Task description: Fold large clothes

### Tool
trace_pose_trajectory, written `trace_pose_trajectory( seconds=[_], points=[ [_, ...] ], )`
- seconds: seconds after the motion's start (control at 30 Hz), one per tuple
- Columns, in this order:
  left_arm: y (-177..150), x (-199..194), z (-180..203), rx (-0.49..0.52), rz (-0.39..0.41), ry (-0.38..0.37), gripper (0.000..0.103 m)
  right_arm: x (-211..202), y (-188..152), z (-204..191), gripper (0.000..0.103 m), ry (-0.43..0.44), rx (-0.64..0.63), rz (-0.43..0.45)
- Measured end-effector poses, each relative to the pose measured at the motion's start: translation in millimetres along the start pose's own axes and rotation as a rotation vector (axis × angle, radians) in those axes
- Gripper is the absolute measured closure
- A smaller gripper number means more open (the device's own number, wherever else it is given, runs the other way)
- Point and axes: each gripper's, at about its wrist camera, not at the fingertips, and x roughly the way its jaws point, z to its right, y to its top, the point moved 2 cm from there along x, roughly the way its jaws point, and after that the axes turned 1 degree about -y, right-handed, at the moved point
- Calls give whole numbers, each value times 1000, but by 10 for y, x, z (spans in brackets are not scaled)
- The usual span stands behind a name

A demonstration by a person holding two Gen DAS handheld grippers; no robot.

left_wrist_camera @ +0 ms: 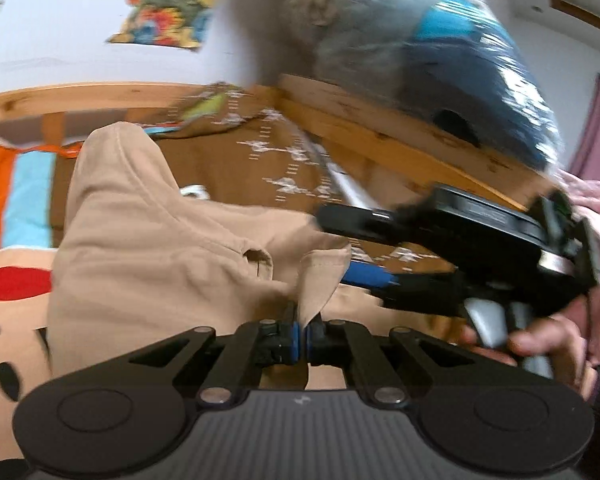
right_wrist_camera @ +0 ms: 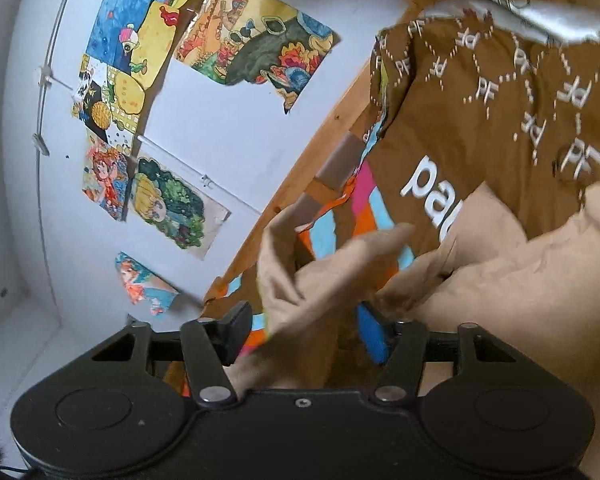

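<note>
Two grippers engage one tan garment (left_wrist_camera: 148, 248) above a brown printed bedspread (right_wrist_camera: 500, 120): left gripper (left_wrist_camera: 302, 340) pinches a fabric edge; right gripper (right_wrist_camera: 312, 336) stands wide, cloth draped between its fingers.

The garment (left_wrist_camera: 152, 240) is plain tan, without pattern. Behind the garment, the bag (right_wrist_camera: 500, 120) is brown with white dashed lines, repeated white "PF" marks and larger white lettering. Left of the garment, the bedding (left_wrist_camera: 16, 200) carries orange, light blue, pink and red areas. Both grippers, left gripper (left_wrist_camera: 302, 338) and right gripper (right_wrist_camera: 308, 332), are black with blue pads (right_wrist_camera: 374, 338). Above the garment, the wall (right_wrist_camera: 228, 120) is white, bearing multicoloured cartoon drawings (right_wrist_camera: 256, 48).
</note>
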Motion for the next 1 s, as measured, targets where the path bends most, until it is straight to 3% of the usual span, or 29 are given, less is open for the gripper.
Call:
trace_pose_trajectory(
  seconds=[0.03,0.13,0.27,0.43,0.63,0.77,0.87,1.0],
  points=[
    [0,16,72,10,-3,-19,102,-23,13,-23,62,-22,-24,14],
    [-5,65,251,46,2,-51,102,-171,47,-94,80,-112,-120,65],
    [-22,163,435,45,-12,-132,102,-442,33,-148,88,-244,-258,111],
    [-163,479,655,63,-89,-209,102,-639,-105,5,94,-477,-417,83],
    [-555,891,730,92,-219,-227,102,-577,-367,339,96,-657,-495,-31],
    [-710,934,692,119,-244,-222,102,-588,-363,404,87,-638,-462,-18],
    [-674,874,630,74,-231,-246,102,-560,-256,362,88,-626,-450,27],
    [-657,885,593,54,-221,-238,102,-327,-288,245,96,-717,-650,17]
  ],
)
